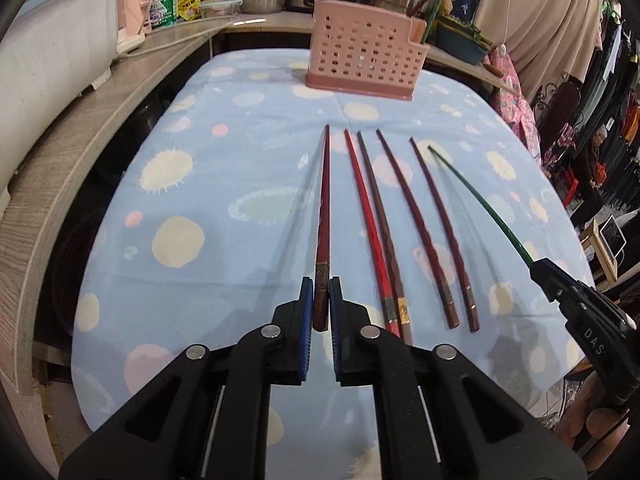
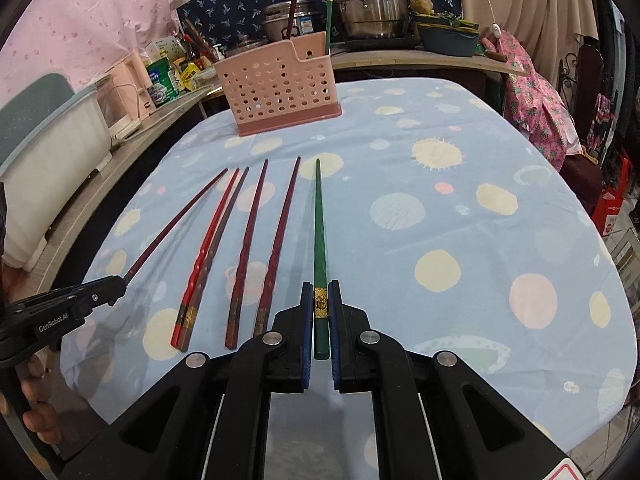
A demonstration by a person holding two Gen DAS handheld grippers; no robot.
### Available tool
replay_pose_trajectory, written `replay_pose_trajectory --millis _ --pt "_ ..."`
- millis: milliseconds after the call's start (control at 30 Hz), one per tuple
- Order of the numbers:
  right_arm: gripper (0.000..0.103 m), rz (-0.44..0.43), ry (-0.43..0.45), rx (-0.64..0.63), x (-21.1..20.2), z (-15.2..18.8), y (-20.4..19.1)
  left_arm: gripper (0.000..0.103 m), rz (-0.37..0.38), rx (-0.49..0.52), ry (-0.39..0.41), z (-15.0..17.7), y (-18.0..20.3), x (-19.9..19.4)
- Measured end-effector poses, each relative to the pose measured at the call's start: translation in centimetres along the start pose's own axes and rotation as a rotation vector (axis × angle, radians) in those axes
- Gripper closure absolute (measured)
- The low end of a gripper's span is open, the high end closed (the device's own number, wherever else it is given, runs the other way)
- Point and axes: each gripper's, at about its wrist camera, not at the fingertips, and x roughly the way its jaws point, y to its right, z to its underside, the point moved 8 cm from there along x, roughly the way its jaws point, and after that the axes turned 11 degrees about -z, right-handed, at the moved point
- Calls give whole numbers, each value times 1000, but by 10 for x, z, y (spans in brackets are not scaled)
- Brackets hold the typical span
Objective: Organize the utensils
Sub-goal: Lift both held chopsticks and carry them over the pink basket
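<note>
Evidently each gripper's fingers clamp one light, stiff, slippery chopstick near its butt: left gripper (image 1: 321,300) the dark red chopstick (image 1: 323,216), right gripper (image 2: 320,304) the green chopstick (image 2: 319,232).

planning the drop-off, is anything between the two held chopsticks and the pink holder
Nothing visible is. The left gripper holds a dark red chopstick, the right gripper a green chopstick. Only bare tablecloth lies ahead to the pink holder; the four loose chopsticks lie between them.

path to pink caddy (image 1: 364,54): bare cloth (image 1: 224,184) | obstacle: 4 chopsticks (image 1: 404,224)
</note>
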Motion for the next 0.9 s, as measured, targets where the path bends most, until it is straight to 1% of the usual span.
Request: replay_pose_trajectory --millis 233,267,400,433,500,567,633,667,700,800,900 --pt "96 -21 117 -9 -30 -55 -4 95 10 -32 71 -35 -8 -28" --pt "99 -25 131 -10 -33 -62 -4 95 12 -37 82 -40 -9 -31" --pt "100 -31 194 -24 -44 -94 -7 95 13 -54 145 -68 -14 -49" --pt "100 -27 205 -31 -45 -101 -7 95 12 -58 156 -74 -14 -52" --pt "100 -17 192 -36 -40 -106 -4 95 13 -68 182 -87 -17 -58" --pt "100 -24 174 -20 -34 -104 0 97 11 -72 201 -94 -18 -62" --pt "100 -22 137 -18 -24 -90 4 97 6 -72 215 -96 -20 -65" --pt "98 -20 116 -12 -20 -81 7 97 6 -73 214 -95 -21 -65" --pt "94 -24 86 -5 -14 -70 9 97 7 -76 209 -94 -22 -64" --pt "92 -44 -15 37 7 -31 16 97 9 -77 184 -85 -23 -59" --pt "90 -42 -78 43 21 -3 16 97 11 -67 156 -74 -21 -51"
